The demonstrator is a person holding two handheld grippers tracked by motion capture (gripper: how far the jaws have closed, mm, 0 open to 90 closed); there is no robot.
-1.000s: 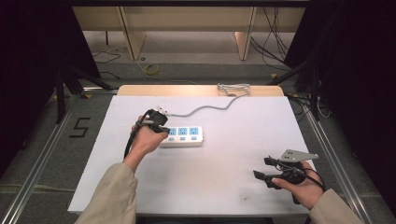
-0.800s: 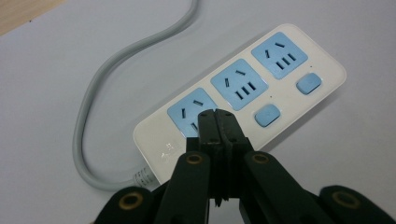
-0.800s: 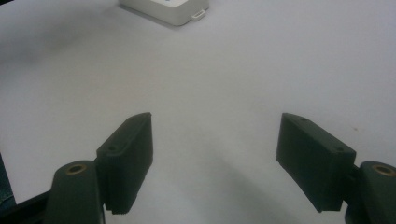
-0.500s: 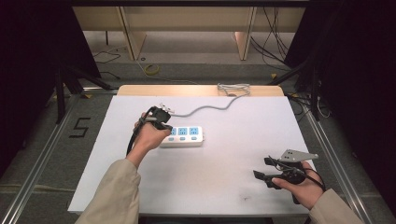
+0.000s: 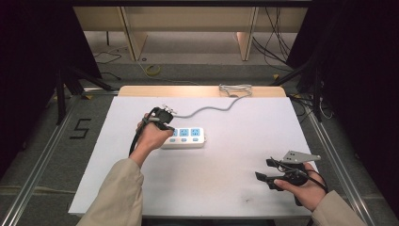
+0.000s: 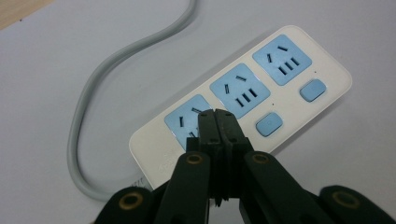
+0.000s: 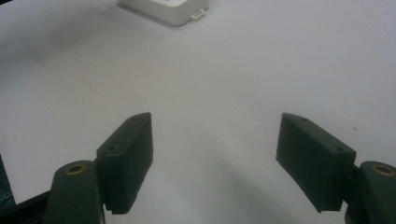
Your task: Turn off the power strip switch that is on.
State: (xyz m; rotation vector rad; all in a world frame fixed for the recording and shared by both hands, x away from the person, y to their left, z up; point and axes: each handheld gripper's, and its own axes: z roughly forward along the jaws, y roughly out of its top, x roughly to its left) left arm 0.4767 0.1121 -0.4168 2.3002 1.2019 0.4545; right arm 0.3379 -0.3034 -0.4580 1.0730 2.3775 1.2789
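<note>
While the right gripper [image 5: 264, 170] rests wide open and empty at lower right, the left gripper [image 6: 217, 116], jaws pressed together holding nothing, hovers over the power strip's [image 5: 186, 137] end socket at centre frame, its switches seemingly yet to be pressed.

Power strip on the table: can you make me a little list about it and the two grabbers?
power strip: white, three blue sockets, three blue buttons, lies flat
cord: grey, runs to the table's far edge
left gripper: jaws shut, tips over the end socket nearest the cord
right gripper: jaws open, nothing between them, apart from the strip
table: white top
</note>
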